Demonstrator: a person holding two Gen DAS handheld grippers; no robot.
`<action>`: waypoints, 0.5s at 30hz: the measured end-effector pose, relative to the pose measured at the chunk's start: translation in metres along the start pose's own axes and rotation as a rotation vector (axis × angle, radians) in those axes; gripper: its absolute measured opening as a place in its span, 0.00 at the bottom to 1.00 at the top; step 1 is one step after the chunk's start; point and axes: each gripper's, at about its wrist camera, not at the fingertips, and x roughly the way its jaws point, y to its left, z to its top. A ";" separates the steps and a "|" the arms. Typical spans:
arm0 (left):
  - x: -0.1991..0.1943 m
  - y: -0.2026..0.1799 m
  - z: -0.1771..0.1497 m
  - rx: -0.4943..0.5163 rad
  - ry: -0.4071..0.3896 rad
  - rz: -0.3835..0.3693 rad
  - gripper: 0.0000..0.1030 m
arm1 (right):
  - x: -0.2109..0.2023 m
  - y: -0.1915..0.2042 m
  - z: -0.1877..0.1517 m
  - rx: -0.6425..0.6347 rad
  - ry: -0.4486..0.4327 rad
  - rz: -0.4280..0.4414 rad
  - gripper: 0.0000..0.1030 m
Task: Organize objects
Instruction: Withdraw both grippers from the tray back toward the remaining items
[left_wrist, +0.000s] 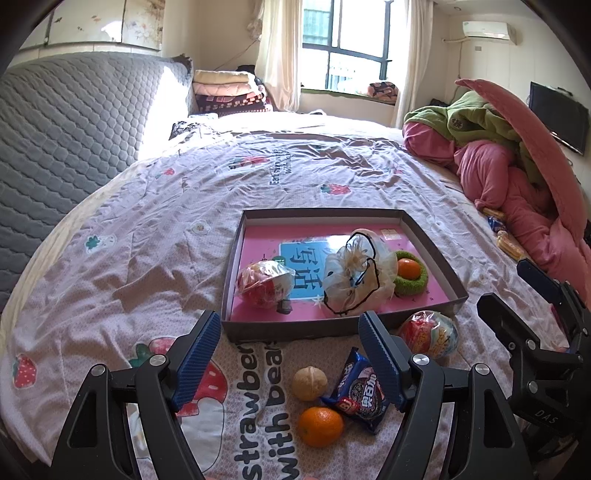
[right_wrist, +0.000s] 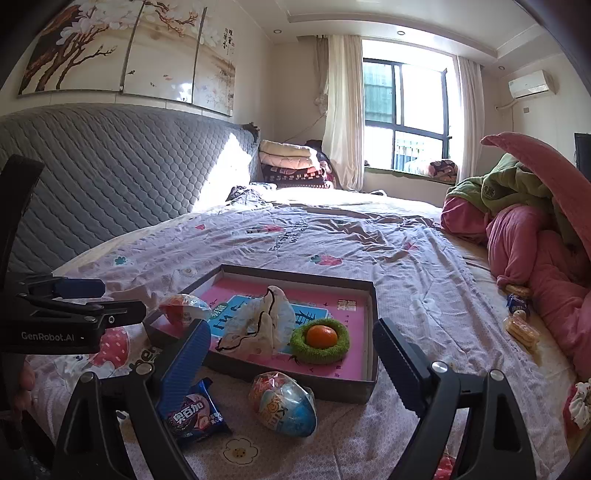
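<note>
A shallow grey box (left_wrist: 436, 254) with a pink floor lies on the strawberry bedsheet. Inside it are a foil toy egg (left_wrist: 262, 282), a white mesh bag (left_wrist: 354, 277) and an orange in a green ring (left_wrist: 408, 269). In front of the box lie a second toy egg (left_wrist: 428, 334), a beige ball (left_wrist: 309, 383), a blue cookie packet (left_wrist: 360, 391) and an orange (left_wrist: 320, 426). My left gripper (left_wrist: 290, 354) hovers open above these, holding nothing. My right gripper (right_wrist: 293, 365) is open too, with the toy egg (right_wrist: 284, 404) below its fingers and the cookie packet (right_wrist: 195, 413) under its left finger.
A heap of pink and green quilts (left_wrist: 517, 177) fills the right side, with loose snack packets (left_wrist: 509, 247) at its foot. The grey quilted headboard (left_wrist: 74, 122) runs along the left. Folded blankets (left_wrist: 229, 92) are stacked at the far corner by the window.
</note>
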 end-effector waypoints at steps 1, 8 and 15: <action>-0.001 0.000 -0.001 0.004 0.000 0.001 0.76 | -0.001 0.000 -0.001 0.001 0.002 -0.001 0.87; -0.001 -0.002 -0.012 0.022 0.013 0.000 0.76 | -0.009 0.002 -0.006 0.001 -0.002 -0.001 0.87; -0.002 -0.002 -0.020 0.031 0.019 0.002 0.76 | -0.013 0.007 -0.010 -0.005 0.007 0.002 0.87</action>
